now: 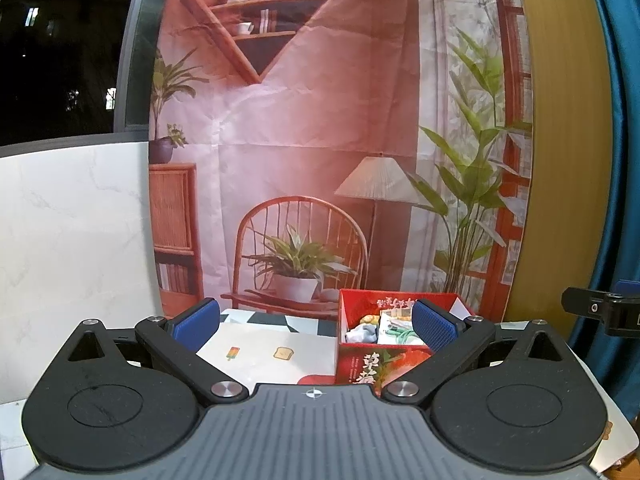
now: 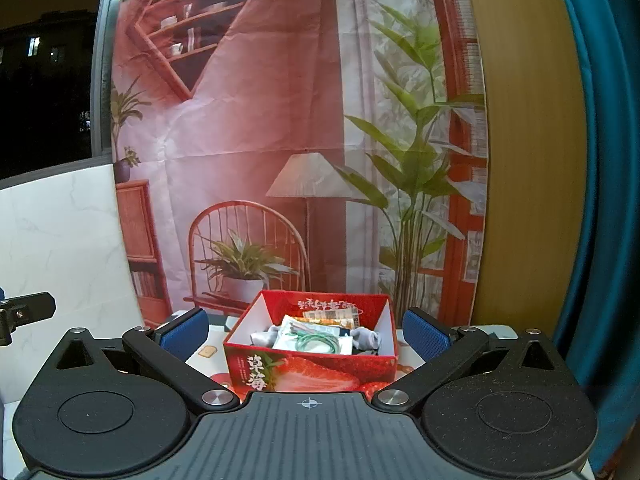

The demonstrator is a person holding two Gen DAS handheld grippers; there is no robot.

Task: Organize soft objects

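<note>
- Red strawberry box (image 2: 310,364) sits low centre in the right wrist view, already holding grey socks (image 2: 366,338) and a green cable (image 2: 316,342).
- We hold the left gripper (image 1: 316,326) and right gripper (image 2: 306,330) spread apart and empty, probably finished.

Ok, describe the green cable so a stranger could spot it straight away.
Find the red strawberry box standing open before the printed backdrop. Inside, among grey socks, lies a clear packet. The green cable is coiled on it, the only green loop there.
</note>
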